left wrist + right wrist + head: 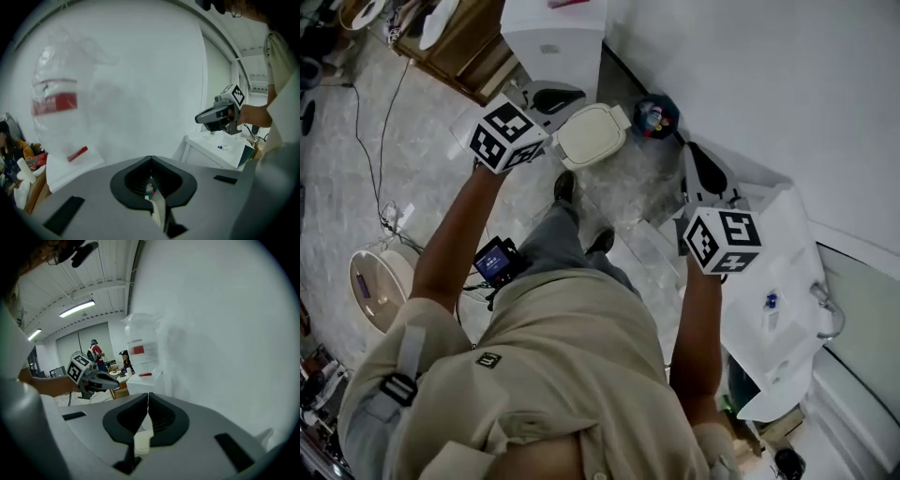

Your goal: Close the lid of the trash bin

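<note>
The trash bin (592, 134) stands on the floor ahead of the person's feet, and its cream lid lies flat on top. Crinkled clear plastic (630, 180) spreads beside it. My left gripper (555, 98) hovers above and to the left of the bin with its jaws shut and nothing between them. It faces a white wall in the left gripper view (151, 161), with a sliver of cream below the jaws. My right gripper (704, 170) is held to the right of the bin, also shut and empty (148, 397). Each gripper sees the other one (220, 115) (93, 377).
A small dark container (655, 114) with colourful items sits behind the bin by the wall. A white cabinet (553, 37) stands at the back, wooden furniture (455, 42) to its left. A white table (783, 272) lies at the right. Cables (389, 220) run across the floor.
</note>
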Motion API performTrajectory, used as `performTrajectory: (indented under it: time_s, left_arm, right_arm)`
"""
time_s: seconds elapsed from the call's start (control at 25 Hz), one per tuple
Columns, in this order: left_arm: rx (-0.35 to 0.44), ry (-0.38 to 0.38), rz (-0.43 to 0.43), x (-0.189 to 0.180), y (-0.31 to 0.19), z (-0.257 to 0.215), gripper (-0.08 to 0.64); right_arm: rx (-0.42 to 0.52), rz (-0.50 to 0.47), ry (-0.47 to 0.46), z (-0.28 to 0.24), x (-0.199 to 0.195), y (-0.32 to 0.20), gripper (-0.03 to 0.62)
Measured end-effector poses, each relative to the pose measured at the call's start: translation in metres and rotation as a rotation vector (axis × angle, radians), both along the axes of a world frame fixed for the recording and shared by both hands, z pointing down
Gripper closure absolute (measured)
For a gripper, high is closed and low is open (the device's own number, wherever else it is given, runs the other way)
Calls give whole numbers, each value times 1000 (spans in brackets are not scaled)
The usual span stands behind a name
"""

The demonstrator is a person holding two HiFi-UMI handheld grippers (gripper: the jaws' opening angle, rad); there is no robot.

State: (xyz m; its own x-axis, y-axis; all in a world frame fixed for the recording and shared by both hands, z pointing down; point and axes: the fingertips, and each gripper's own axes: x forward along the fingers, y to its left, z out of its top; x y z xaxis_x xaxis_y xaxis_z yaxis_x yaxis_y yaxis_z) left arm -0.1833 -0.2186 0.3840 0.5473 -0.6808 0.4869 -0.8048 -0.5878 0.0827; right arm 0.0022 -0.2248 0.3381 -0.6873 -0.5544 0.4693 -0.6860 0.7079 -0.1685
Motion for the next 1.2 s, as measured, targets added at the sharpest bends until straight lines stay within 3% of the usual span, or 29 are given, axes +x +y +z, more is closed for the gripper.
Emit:
performTrajectory:
  time_s: [0.28,0.64,0.88,1.08,1.2]
  left_arm:
    - [223,-13,-19,12,34,-125,546]
    - [469,-42,-57,41,117,-249,546]
    - [559,-62,-73,64,165,-292,546]
    - [524,-81,-120,74,199,-293,546]
    - [576,-100,-114,78,205,-298,546]
  right_arm:
    - [151,-51,-63,-82,13,10,568]
    - [354,-148,-122,-179,26,70,569]
    - [425,-177,-170,-218,45,104,569]
    - [450,-187,-191,-229,64,126,569]
    - [445,-185,-188,-228,74,128,569]
